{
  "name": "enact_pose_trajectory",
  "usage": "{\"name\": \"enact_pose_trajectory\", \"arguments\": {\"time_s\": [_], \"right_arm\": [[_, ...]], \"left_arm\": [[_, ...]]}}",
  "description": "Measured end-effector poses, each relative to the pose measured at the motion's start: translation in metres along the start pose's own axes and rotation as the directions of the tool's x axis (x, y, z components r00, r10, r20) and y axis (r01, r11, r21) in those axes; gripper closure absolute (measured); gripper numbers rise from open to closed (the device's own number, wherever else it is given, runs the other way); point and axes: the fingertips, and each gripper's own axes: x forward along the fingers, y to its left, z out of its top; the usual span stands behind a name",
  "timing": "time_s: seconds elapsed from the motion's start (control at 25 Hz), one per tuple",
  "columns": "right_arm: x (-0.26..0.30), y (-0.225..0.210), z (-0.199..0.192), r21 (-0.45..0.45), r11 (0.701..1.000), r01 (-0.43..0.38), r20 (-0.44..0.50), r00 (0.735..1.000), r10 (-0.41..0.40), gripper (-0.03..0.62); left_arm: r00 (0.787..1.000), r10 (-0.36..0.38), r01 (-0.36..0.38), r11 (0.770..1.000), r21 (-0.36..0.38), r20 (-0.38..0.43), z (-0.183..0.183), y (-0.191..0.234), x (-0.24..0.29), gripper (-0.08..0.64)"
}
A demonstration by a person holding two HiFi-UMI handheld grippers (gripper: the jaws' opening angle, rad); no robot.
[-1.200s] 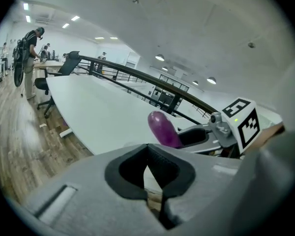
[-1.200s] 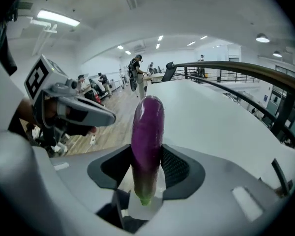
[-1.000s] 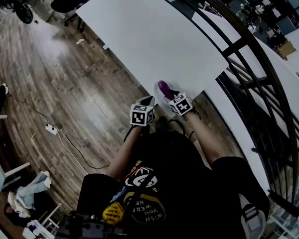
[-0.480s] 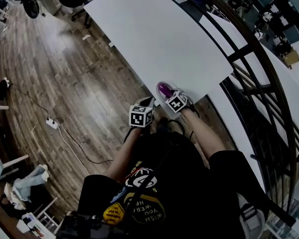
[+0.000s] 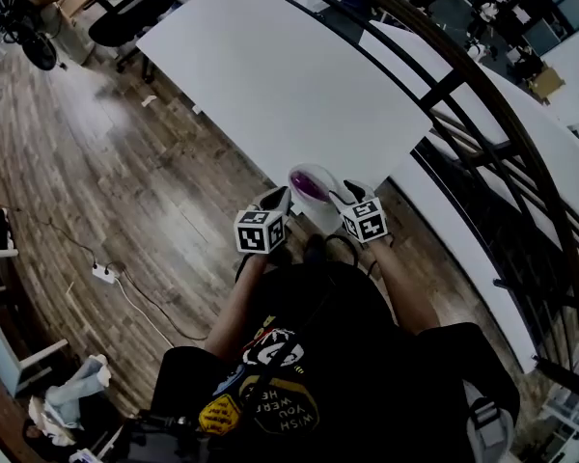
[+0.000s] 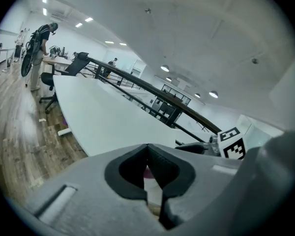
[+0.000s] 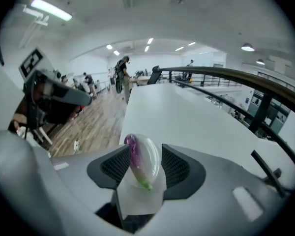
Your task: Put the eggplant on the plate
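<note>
A purple eggplant (image 5: pixel 310 183) with a green stem lies on a small white plate (image 5: pixel 320 204) at the near corner of the white table (image 5: pixel 270 75). My right gripper (image 5: pixel 348 190) hangs just right of the plate, open, with nothing held. In the right gripper view the eggplant (image 7: pixel 135 157) and plate (image 7: pixel 153 157) show beyond the gap between the spread pads of the right gripper (image 7: pixel 145 155). My left gripper (image 5: pixel 279 197) sits at the plate's left, off the table edge. Its pads (image 6: pixel 160 163) meet in the left gripper view, shut on nothing.
A dark curved railing (image 5: pixel 482 95) runs along the table's far and right side. Wooden floor (image 5: pixel 125 181) lies to the left, with a power strip and cable (image 5: pixel 103 274) and an office chair (image 5: pixel 116 22). The person's arms and lap fill the bottom of the head view.
The right gripper has drawn back to the right and off the eggplant, which stays on the plate. The left gripper has shifted slightly left.
</note>
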Motion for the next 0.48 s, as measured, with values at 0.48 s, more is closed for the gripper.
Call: {"name": "enact_pose_trajectory", "arguments": {"time_s": [0.48], "right_arm": [[-0.17, 0.001, 0.094, 0.233, 0.957, 0.17, 0.499, 0.824, -0.268, 0.589]], "left_arm": [[0.98, -0.125, 0.09, 0.972, 0.219, 0.152, 0.073, -0.082, -0.033, 0.555]]}}
